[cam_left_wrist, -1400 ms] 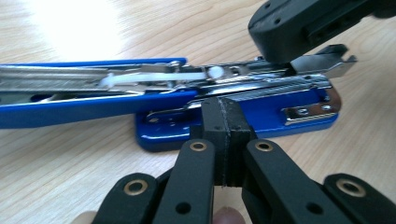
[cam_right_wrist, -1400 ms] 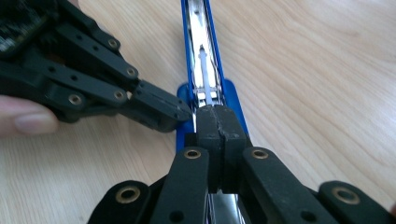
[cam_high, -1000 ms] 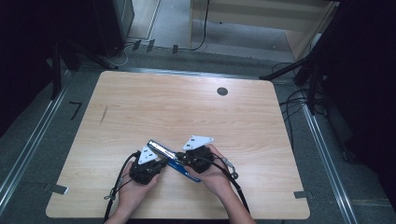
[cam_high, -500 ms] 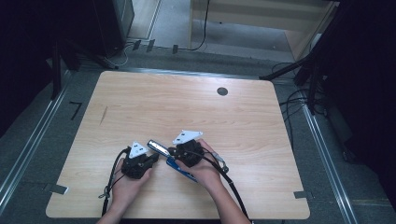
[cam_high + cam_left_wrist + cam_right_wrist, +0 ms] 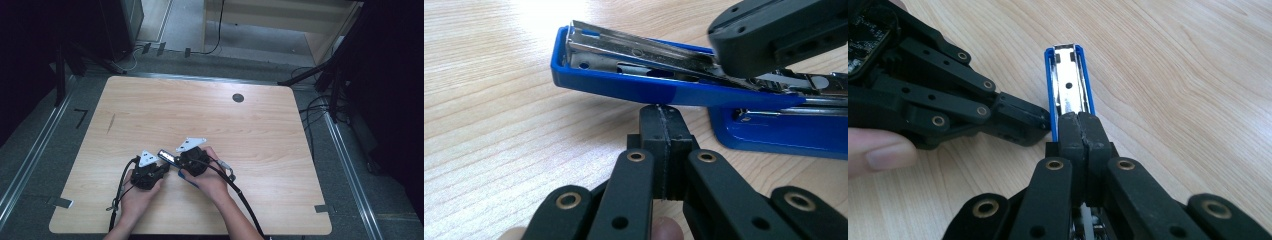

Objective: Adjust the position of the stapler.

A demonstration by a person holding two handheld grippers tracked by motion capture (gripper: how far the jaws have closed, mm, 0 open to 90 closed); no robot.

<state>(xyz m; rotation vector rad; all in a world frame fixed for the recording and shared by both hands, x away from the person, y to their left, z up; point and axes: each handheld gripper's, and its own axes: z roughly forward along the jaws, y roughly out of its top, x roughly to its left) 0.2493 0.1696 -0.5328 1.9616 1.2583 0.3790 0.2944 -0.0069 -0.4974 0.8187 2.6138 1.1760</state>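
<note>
A blue stapler (image 5: 167,156) lies on the wooden table (image 5: 200,115) between the two hands, its upper arm swung open so the shiny staple channel (image 5: 1068,75) faces up. My left gripper (image 5: 662,114) is shut with nothing between its jaws, and its tip sits against the underside of the raised blue arm (image 5: 624,87). My right gripper (image 5: 1079,122) is also shut and empty, resting on top of the metal channel. In the high view the left gripper (image 5: 165,168) and right gripper (image 5: 179,162) meet at the stapler near the table's front edge.
The stapler's blue base (image 5: 776,131) rests flat on the table. A round cable hole (image 5: 238,97) sits at the far side of the table. Cables trail from both grippers toward the front edge. Dark stands and cables surround the table on the floor.
The right hand has shifted left, bringing its gripper closer to the left one over the stapler. The left hand has barely moved.
</note>
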